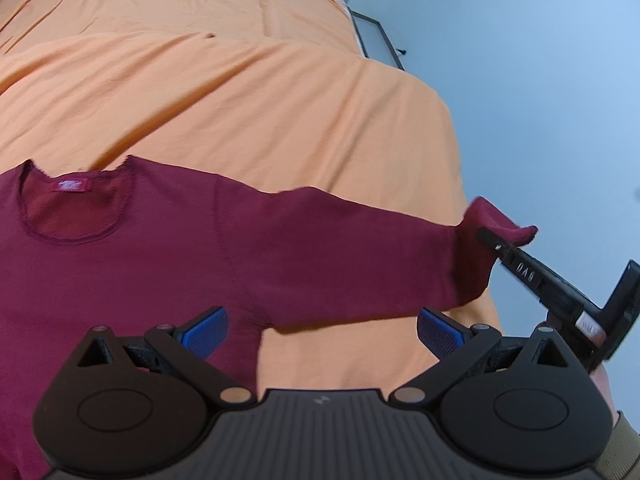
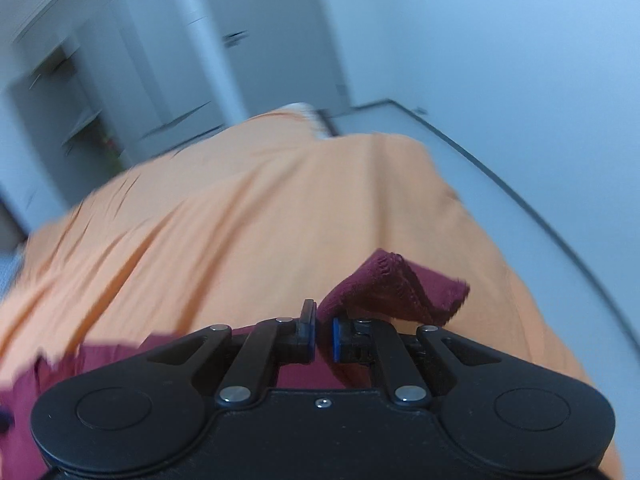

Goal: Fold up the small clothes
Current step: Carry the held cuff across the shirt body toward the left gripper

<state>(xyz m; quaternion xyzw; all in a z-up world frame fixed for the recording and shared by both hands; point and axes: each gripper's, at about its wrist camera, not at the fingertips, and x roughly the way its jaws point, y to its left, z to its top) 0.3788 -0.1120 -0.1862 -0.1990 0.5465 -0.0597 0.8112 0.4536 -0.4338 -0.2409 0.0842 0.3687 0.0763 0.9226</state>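
A maroon long-sleeved top (image 1: pixel 140 256) lies flat on the orange bedsheet (image 1: pixel 240 92), neckline and pink label facing up, one sleeve (image 1: pixel 352 256) stretched out to the right. My left gripper (image 1: pixel 322 332) hovers open above the armpit of that sleeve, its blue pads (image 1: pixel 206 330) wide apart with nothing between them. My right gripper (image 1: pixel 485 236) is shut on the sleeve's cuff (image 1: pixel 500 220) at the bed's right edge. In the right wrist view the cuff (image 2: pixel 400 288) bunches up out of the pinched gripper (image 2: pixel 323 336), lifted off the sheet (image 2: pixel 240 220).
The bed's right edge drops to a pale floor (image 1: pixel 540 100). A dark frame (image 1: pixel 380 32) stands beside the bed's far corner. White cupboards and shelves (image 2: pixel 120 80) stand beyond the bed. A hand (image 1: pixel 600 380) holds the right gripper's handle.
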